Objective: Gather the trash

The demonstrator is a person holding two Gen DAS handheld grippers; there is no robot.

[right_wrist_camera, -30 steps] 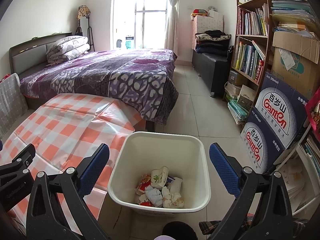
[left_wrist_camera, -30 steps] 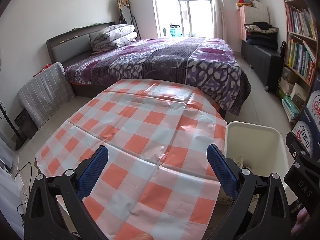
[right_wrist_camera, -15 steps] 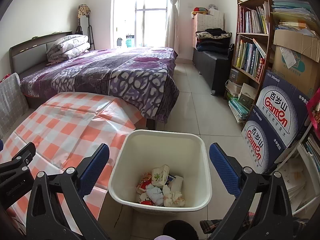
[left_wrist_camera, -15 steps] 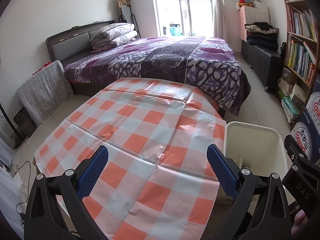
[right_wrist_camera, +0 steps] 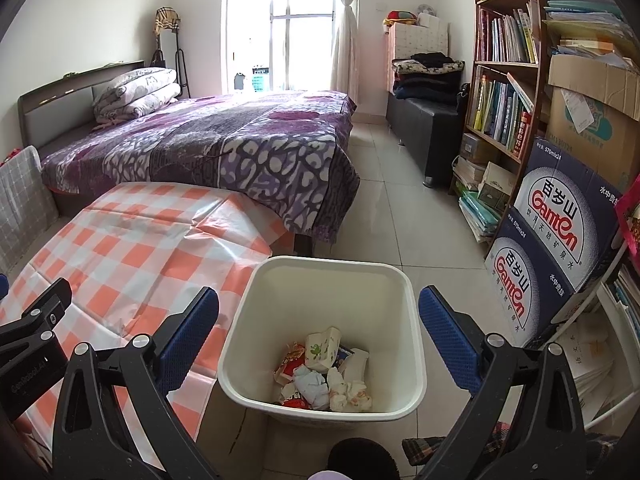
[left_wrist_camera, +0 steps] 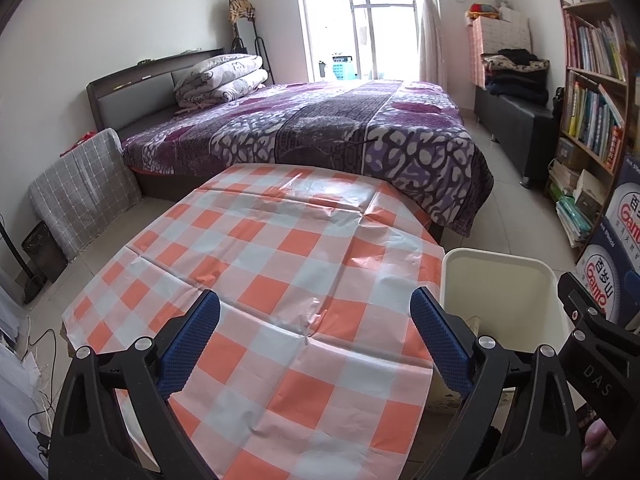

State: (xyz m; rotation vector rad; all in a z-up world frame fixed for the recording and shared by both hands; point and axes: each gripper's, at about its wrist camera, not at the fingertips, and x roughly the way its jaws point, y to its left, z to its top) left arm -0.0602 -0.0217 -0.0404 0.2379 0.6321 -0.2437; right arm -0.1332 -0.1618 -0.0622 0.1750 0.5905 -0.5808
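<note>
From the left gripper [left_wrist_camera: 315, 336], the bin's [left_wrist_camera: 496, 258] contents are hidden behind its wall; only its rim shows, to the right. The right gripper [right_wrist_camera: 319, 330] hangs over the bin, its fingers spread wide and empty, as are the left's. Crumpled trash [right_wrist_camera: 324, 374] lies inside. The checkered tablecloth [left_wrist_camera: 280, 264] spreads ahead of the left gripper, the bed [right_wrist_camera: 224, 140] beyond.

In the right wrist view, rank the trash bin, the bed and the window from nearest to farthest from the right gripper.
From the right gripper:
1. Trash bin, just below, between the fingers.
2. Bed, beyond, to the left.
3. Window, on the far wall.
</note>
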